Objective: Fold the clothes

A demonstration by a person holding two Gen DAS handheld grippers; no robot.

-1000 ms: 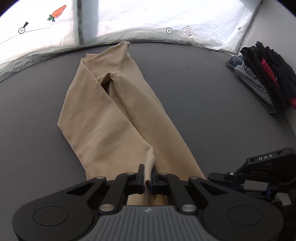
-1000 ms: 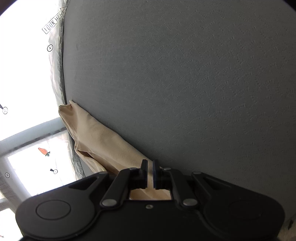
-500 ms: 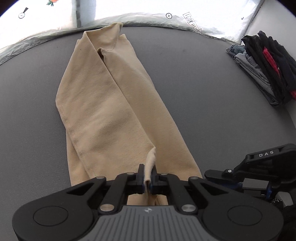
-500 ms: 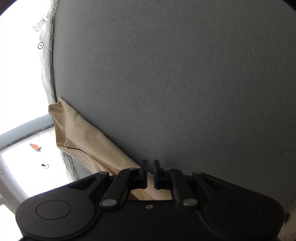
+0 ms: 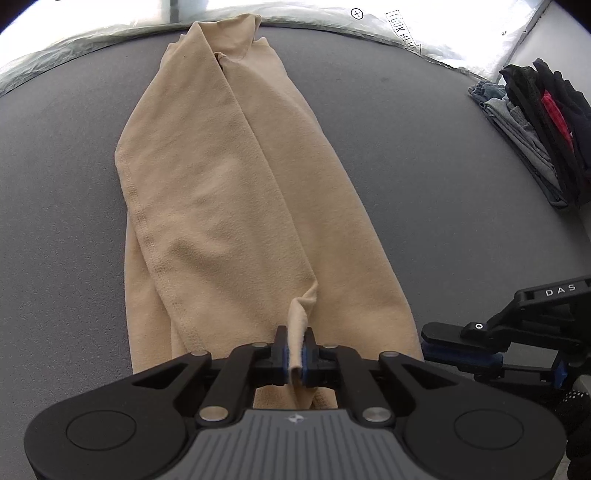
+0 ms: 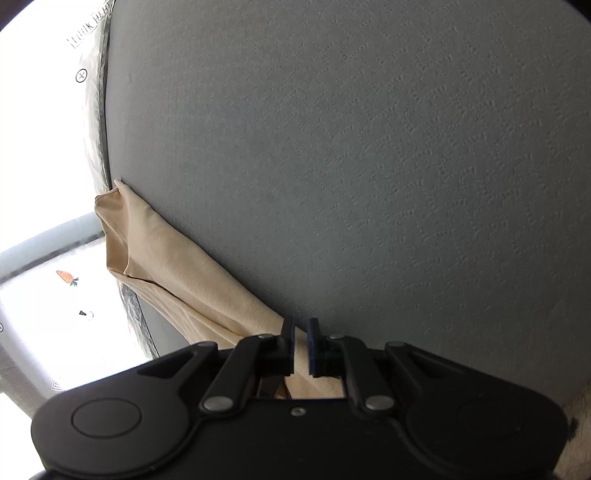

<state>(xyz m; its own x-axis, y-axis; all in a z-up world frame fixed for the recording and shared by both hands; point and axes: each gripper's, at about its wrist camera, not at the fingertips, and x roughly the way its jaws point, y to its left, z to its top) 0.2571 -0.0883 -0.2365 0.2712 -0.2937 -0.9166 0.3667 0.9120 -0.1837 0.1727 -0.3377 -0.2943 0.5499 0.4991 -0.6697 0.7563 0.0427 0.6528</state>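
Left gripper (image 5: pixel 295 354): fingers opening, yet a narrow upright pinch of the tan garment (image 5: pixel 236 192) still pressed between the blue pads. Rest of the garment stretched away from the fingers as a long, folded strip, lying flat on the grey table (image 5: pixel 406 155), far end reaching the table's rim. Right gripper (image 6: pixel 301 347): fingers narrow, a slim gap between the blue pads, tan cloth visible in and behind that gap; whether pinched, cannot tell. In the left wrist view, seen just right of the garment's near corner.

Well apart, at the table's right edge: a pile of folded clothes (image 5: pixel 532 125), dark, grey and red. Past the far rim: white plastic sheeting (image 5: pixel 443 33) with printed marks, a small carrot drawing (image 6: pixel 67 277) among them. Nothing lying between fingers and garment.

Garment: soft knit, stitched hem along the left edge, long lengthwise creases. Table: matte, finely textured grey. Sheeting: crinkled, glossy.
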